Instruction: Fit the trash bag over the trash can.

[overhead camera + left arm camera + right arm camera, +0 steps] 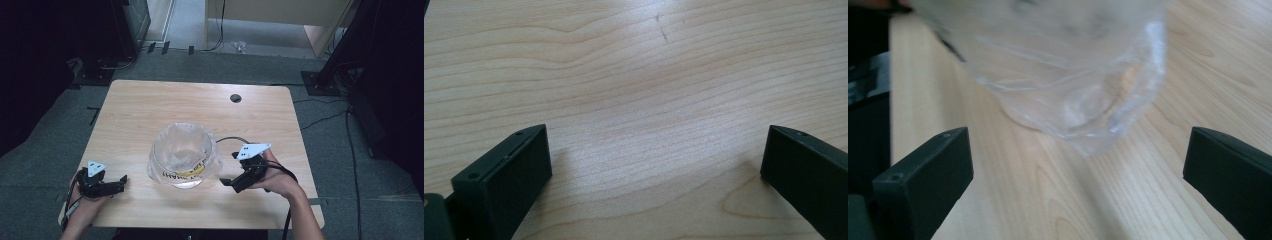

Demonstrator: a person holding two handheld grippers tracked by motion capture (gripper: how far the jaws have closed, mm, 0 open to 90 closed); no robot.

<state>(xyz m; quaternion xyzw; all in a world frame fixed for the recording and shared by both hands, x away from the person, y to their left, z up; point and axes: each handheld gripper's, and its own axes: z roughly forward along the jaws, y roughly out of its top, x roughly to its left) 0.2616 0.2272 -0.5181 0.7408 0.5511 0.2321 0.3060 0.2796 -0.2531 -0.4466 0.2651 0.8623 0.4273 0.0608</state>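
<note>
A clear bowl lined with a thin plastic bag stands near the middle of the table, a little toward the near edge. The bag's mouth is folded out over the rim and hangs down the sides. Some yellow print and dark lettering shows through at the near side, too small to read.

The right claw lies just right of the bowl, jaws spread and aimed left at the draped plastic. In the right gripper view the bag fills the space ahead of the open jaws, close but not between them, with nothing pinched.

The left claw rests near the table's near left corner, well apart from the bowl. In the left gripper view its jaws stand wide over bare wood, holding nothing.

The step in hand looks like the approach: the right claw is lining up on the bag's right flank, and no grip has yet been made. Whether the bag is to be smoothed down or pulled off I cannot tell.

The next move would call for easing the right claw leftward until one fold of film sits between the jaws, then pressing them together on plastic alone, not on the bowl wall. The film is slack and slippery, so a shallow bite may slide off. The left claw would likely need to come in from the left to steady the bowl.
</note>
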